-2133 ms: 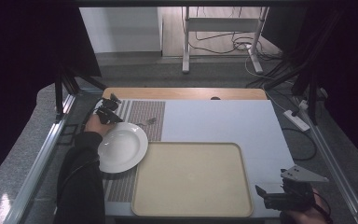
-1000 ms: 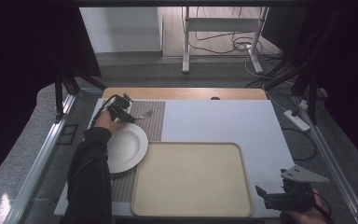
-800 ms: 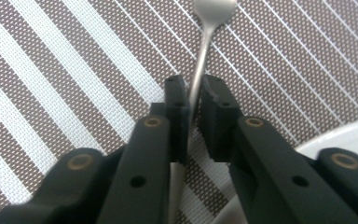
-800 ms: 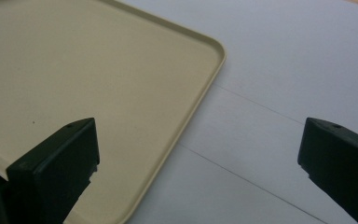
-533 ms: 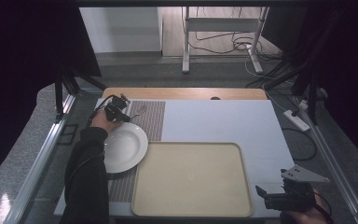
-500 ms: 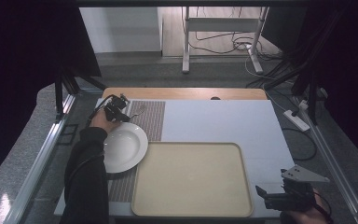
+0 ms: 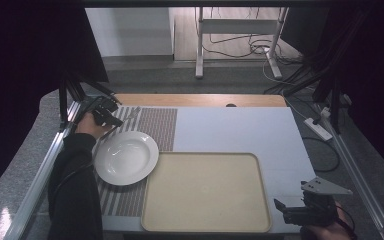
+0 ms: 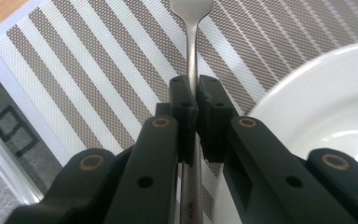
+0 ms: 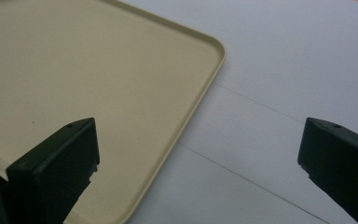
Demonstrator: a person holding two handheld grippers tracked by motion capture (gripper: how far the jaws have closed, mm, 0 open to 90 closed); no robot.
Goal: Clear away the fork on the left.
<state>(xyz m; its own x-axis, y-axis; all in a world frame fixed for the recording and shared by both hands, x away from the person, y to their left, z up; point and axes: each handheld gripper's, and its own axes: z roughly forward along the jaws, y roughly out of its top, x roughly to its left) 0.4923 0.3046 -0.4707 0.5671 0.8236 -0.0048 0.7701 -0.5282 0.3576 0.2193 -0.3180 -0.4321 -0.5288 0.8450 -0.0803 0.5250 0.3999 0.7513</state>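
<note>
Left gripper view puts the fork (image 8: pixel 192 32) straight ahead of me, its thin steel handle clamped between my left jaws just below the neck, the tines running out of the top of the picture over the striped placemat (image 8: pixel 98 70). My left jaws have just been closing, and the handle is what sits between them now.

I judge the fork light and stiff, but narrow and polished (so likely to swivel or slide in the pads if I tip it). A hold nearer the middle of the handle would balance it better than this one near the neck.

Just to one side lies the white plate (image 8: pixel 335 107), its rim close to my jaws but not touching the fork as far as I can tell. From the high view my left gripper (image 7: pixel 111 116) sits at the far left corner of the mat, beyond the plate (image 7: pixel 126 157). The beige tray (image 7: pixel 205 192) lies beside the plate on the pale worktop (image 7: pixel 240 130). My right gripper (image 7: pixel 287 212) rests at the near right corner, jaws wide apart on nothing.
</note>
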